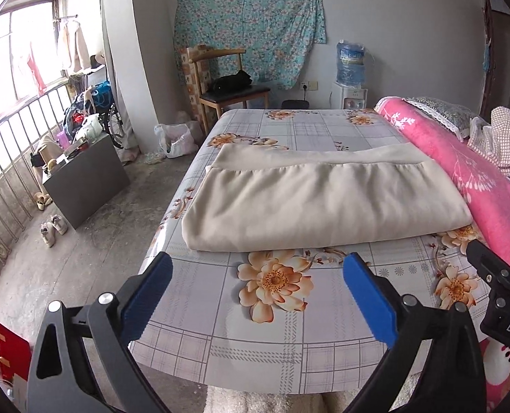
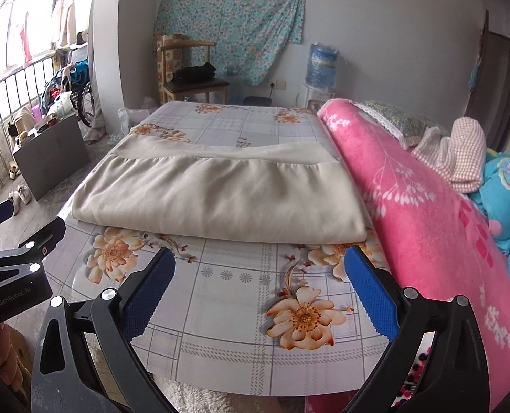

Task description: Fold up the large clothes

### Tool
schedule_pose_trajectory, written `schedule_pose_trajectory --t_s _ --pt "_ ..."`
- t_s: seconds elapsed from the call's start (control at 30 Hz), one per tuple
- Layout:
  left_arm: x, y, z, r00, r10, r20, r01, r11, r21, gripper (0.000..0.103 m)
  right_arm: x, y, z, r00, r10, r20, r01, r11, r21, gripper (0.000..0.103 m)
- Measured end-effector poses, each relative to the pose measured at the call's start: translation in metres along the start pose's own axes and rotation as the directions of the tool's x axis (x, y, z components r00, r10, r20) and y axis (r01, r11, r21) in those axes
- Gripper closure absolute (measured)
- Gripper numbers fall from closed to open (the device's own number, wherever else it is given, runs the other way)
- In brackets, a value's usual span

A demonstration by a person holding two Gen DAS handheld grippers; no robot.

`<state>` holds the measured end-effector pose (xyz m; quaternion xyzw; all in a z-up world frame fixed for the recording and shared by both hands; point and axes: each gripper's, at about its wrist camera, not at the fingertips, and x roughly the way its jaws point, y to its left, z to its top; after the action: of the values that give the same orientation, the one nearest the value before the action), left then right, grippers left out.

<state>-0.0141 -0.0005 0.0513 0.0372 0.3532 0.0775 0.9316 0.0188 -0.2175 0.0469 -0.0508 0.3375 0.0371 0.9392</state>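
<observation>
- I hold two grippers, one in each hand, both aimed down and forward over a bed covered in a pale checked sheet printed with orange flowers.
- My left gripper has its two blue-padded fingers spread wide, with nothing between them but bare sheet.
- My right gripper stands just as wide and just as empty (its black frame also shows at the right edge of the left view).
- One large beige garment lies folded in a flat, layered rectangle in the middle of the bed, beyond my fingers and clear of them; nothing touches it.
- I judge that it lies flat so its edges stay square, and that my hands are off it because this fold is done.
- One rolled pink blanket runs along the bed's right side, touching the garment's right edge.
- One wooden chair stands against the far wall.
</observation>
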Motion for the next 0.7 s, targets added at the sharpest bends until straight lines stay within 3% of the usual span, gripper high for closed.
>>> schedule_pose_trajectory --t_s 0.27,0.7 --pt "0.007 -0.007 -0.005 0.997 -0.003 -0.071 0.001 1.000 -0.022 0.006 0.006 0.004 -0.006 0.999 0.010 -0.049 -0.008 1.000 0.024 0.008" --pt "0.017 -0.009 -0.003 0.992 -0.035 -0.118 0.030 0.999 -0.041 0.006 0.019 0.006 -0.006 0.995 0.020 -0.098 -0.017 0.999 0.033 0.008"
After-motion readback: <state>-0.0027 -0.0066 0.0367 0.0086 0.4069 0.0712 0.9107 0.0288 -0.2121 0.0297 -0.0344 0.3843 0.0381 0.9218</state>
